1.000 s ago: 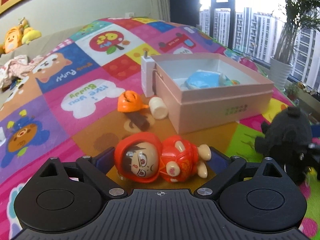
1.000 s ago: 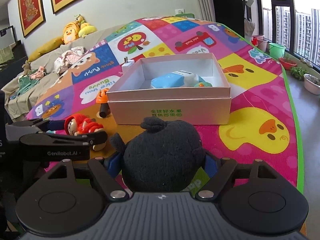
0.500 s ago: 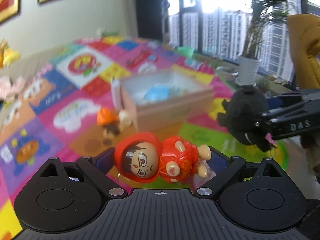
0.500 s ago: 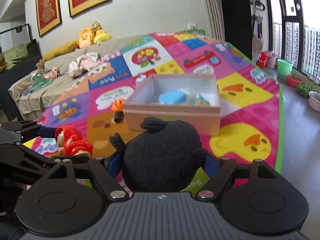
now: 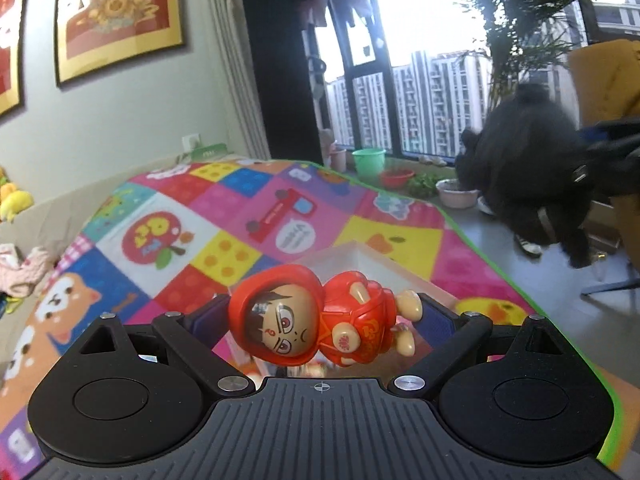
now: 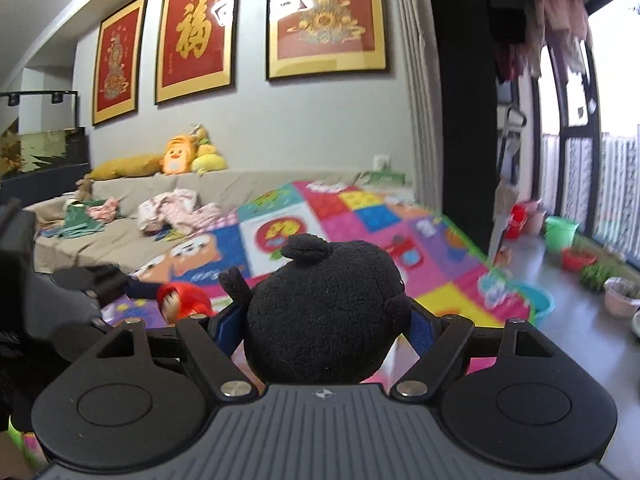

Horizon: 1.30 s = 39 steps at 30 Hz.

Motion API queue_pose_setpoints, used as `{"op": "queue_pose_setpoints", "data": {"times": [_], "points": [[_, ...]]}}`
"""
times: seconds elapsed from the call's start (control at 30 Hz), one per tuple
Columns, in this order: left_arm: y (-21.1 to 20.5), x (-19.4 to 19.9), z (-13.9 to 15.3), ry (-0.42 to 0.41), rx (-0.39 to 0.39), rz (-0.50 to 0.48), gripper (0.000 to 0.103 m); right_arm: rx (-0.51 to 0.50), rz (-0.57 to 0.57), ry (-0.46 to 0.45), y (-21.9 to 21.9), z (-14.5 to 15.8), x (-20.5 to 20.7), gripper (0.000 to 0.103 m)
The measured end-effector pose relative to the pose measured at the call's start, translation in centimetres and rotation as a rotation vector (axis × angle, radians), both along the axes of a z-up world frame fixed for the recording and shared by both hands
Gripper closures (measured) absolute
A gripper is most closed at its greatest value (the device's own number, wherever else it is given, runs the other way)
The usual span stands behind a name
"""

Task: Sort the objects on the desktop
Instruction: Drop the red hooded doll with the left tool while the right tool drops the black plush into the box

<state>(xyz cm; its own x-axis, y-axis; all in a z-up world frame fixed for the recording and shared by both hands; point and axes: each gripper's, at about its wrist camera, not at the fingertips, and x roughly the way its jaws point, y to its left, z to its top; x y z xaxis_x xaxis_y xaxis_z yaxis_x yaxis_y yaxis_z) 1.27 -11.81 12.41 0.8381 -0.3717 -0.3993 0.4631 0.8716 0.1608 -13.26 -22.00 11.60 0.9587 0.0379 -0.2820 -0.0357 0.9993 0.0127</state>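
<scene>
We hold the left gripper [image 5: 320, 322] with its jaws closed on the red hooded figurine [image 5: 316, 316]. The figurine lies sideways between the blue pads, head toward the left pad and feet toward the right pad, lifted clear of the play mat [image 5: 224, 224]. Directly beyond and below these jaws, a corner of the pink box [image 5: 360, 256] shows behind the figurine; its contents are hidden from this view.

We hold the right gripper [image 6: 322, 330] with its jaws set fairly wide and clamped on the black plush toy [image 6: 324, 312]. The plush fills the gap between the pads, bulging above them, with its small topknot upward. It is also off the mat.

In the left wrist view, the plush appears up and to the right of the left jaws, blurred. In the right wrist view, the figurine appears low and to the left of the right jaws, also blurred.

Beyond both jaws stand framed pictures [image 6: 326, 20] on the wall.
</scene>
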Motion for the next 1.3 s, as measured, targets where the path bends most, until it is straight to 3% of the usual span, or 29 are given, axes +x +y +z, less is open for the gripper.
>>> {"op": "queue_pose_setpoints", "data": {"times": [0.17,0.33,0.6,0.73,0.83,0.97,1.07,1.17,1.3], "points": [[-1.2,6.2,-1.3,0.032,-0.012,0.008,0.005,0.021,-0.014,0.018,-1.3,0.2,4.5,0.023],[-1.3,9.7,-2.6,0.052,-0.006,-0.045,0.005,0.122,-0.024,0.102,-3.2,-0.6,9.8,0.023],[2.4,5.9,-3.0,0.058,-0.011,0.01,0.002,0.246,-0.078,0.306,-5.0,-5.5,20.8,0.023],[3.9,3.5,-4.4,0.122,-0.016,0.041,0.002,0.241,-0.104,0.445,-4.6,-9.1,24.9,0.021],[5.4,2.0,-5.8,0.166,-0.044,0.084,0.002,0.224,-0.124,0.446,-4.2,-9.9,24.7,0.017],[7.4,0.7,-7.8,0.221,-0.075,0.179,0.002,0.177,-0.137,0.405,-3.6,-8.7,23.1,0.017],[7.6,-0.2,-8.3,0.335,-0.15,0.168,0.002,0.117,-0.138,0.335,-2.9,-7.0,20.6,0.015],[6.6,-2.2,-8.0,0.309,-0.136,0.164,0.002,0.13,-0.114,0.273,-2.2,-6.8,17.4,0.009],[6.3,-3.4,-7.8,0.277,-0.119,0.167,0.002,0.139,-0.065,0.337,-0.4,-6.4,17.5,0.009]]}}
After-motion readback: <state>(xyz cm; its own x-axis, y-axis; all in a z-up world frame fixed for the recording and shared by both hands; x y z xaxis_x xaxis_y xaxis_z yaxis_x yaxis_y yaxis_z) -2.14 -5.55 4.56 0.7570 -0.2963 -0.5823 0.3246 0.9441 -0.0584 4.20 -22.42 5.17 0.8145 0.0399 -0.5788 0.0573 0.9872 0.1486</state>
